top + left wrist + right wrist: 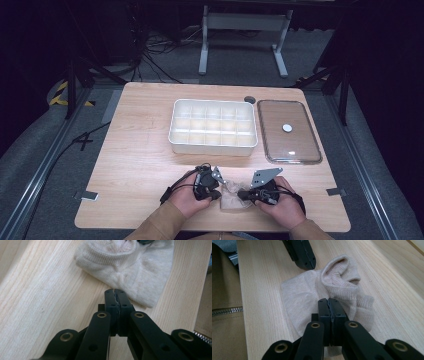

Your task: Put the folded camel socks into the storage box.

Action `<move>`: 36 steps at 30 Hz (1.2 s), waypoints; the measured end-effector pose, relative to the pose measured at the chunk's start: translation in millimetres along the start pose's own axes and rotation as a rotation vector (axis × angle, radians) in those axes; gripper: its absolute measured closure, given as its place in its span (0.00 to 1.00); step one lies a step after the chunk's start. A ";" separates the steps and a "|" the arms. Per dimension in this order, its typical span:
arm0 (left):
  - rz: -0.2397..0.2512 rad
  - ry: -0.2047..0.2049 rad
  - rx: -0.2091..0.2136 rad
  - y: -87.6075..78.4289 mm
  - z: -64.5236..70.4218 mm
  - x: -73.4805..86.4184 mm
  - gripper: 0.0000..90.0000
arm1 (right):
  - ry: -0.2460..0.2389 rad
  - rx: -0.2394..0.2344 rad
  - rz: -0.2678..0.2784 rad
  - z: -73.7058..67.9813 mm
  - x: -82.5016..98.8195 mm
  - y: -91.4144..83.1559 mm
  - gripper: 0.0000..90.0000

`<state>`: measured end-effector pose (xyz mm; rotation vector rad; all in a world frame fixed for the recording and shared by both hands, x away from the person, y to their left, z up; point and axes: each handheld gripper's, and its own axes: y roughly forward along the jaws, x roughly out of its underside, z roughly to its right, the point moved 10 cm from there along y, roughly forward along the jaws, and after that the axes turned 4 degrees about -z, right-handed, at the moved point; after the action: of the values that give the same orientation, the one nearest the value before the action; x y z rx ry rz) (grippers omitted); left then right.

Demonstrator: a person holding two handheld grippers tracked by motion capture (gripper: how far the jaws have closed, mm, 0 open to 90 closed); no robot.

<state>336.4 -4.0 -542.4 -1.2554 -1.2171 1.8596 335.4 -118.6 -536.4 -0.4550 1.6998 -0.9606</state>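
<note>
The left claw (116, 293) is clenched, its two black jaws pressed flat together with nothing visible between them; its tips sit at the near edge of a beige sock (130, 267), touching or just short of the cloth, which cannot be told apart. The right claw (329, 302) is likewise clenched, jaw against jaw, and lies over the sock (322, 295); whether a fold of the knit is pinched at its tips cannot be told. In the right gripper view the left claw (305, 263) shows farther off, its tip at the sock's far edge.

From the high view the sock (231, 197) lies crumpled on the wooden bench (140, 150), near the person's edge, between the left claw (219, 194) and the right claw (241, 194), each held in a hand with a tan sleeve behind it. Its ribbed cuff stands up in a loop.

Well apart, toward the far side, stands a white divided storage box (172, 135), and just beside it on the right lies a clear lid (270, 150) with a white knob.
</note>
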 end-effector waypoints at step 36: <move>-0.024 0.082 -0.002 5.4 11.4 -20.8 0.96 | 0.062 0.007 0.060 3.8 10.7 -5.0 1.00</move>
<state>334.1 -27.7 -537.5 -1.2993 -1.1853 1.7722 334.4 -130.5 -539.4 -0.3711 1.7554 -0.9448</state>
